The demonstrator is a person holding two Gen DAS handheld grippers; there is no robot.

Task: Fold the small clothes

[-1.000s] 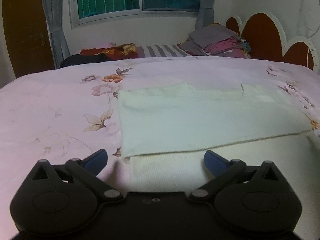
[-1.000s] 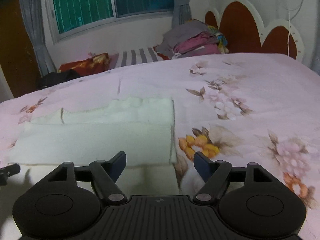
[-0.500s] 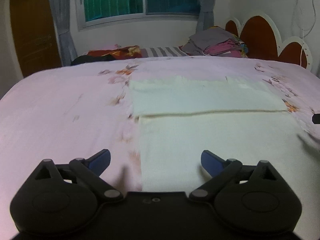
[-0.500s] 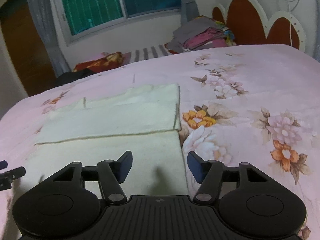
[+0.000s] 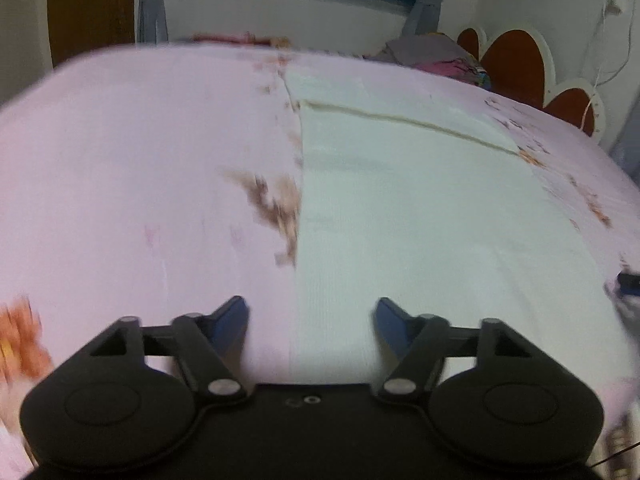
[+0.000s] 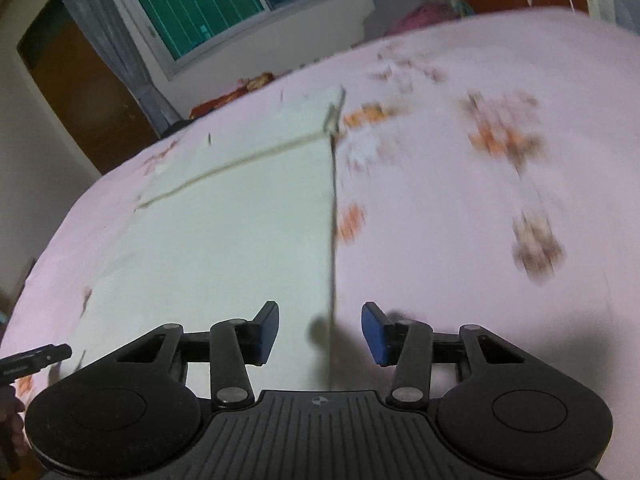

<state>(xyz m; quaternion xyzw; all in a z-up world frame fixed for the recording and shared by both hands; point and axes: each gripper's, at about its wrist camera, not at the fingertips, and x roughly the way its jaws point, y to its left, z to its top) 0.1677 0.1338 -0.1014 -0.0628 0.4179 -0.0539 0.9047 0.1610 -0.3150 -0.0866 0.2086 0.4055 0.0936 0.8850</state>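
A pale cream knitted garment [image 5: 420, 208] lies flat on the pink flower-printed bedsheet [image 5: 140, 168], its far part folded over so that a doubled edge runs across it. At the garment's left side edge hangs the left gripper [image 5: 311, 314], its blue-tipped fingers [image 5: 228, 316] spread wide, one over the sheet and one over the cloth, holding nothing. At the garment's right side edge hangs the right gripper [image 6: 320, 330], fingers also spread apart and empty, straddling that edge with one blue pad [image 6: 266, 330] over the cream cloth [image 6: 224, 248] and the other over the sheet [image 6: 480, 240]. Beyond the garment stand a green-paned window [image 6: 208, 4], a heap of folded clothes [image 5: 436, 54] and a red scalloped headboard [image 5: 516, 60]. Both views are motion-blurred.
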